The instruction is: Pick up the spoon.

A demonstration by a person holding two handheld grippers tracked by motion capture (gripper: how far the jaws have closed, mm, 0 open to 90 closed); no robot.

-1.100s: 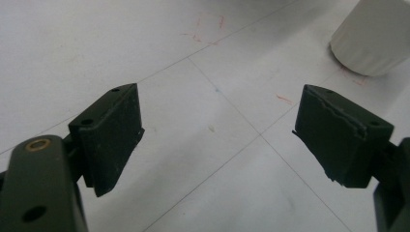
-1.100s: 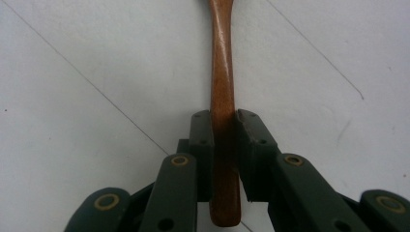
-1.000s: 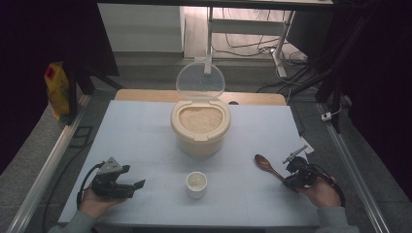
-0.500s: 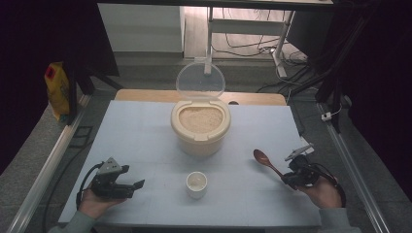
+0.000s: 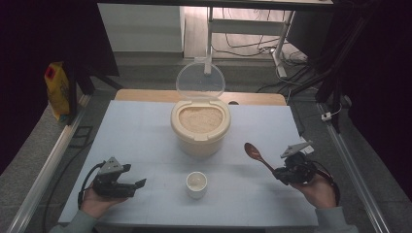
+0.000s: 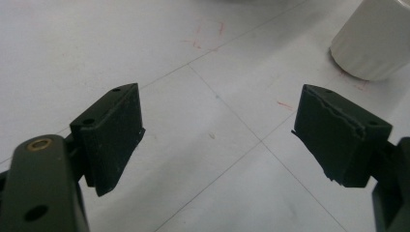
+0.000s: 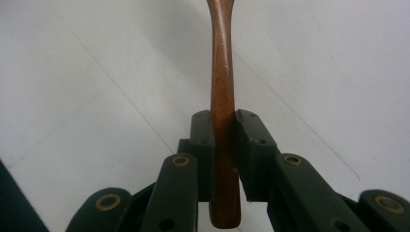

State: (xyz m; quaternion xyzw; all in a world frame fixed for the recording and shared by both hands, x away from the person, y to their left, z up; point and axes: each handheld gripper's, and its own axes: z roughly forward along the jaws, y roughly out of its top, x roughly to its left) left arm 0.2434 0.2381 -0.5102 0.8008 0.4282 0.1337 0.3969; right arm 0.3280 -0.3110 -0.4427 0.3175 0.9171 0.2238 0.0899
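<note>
A cream rice container with its clear lid raised stands mid-table, full of rice. In front of it is a small white cup, whose side also appears at the top right of the left gripper view. My right gripper at the right is shut on the handle of a brown wooden spoon, whose bowl points up and left above the table; the handle sits clamped between the pads. My left gripper rests low at the front left, open, with bare table between its fingers.
The pale blue table has free surface to both sides of the container. A yellow package stands off the table at the far left. Metal rails run along both table sides, and cables lie on the floor behind.
The right gripper has lifted the spoon a little and carried it slightly up and left. The left gripper has stayed where it was.
</note>
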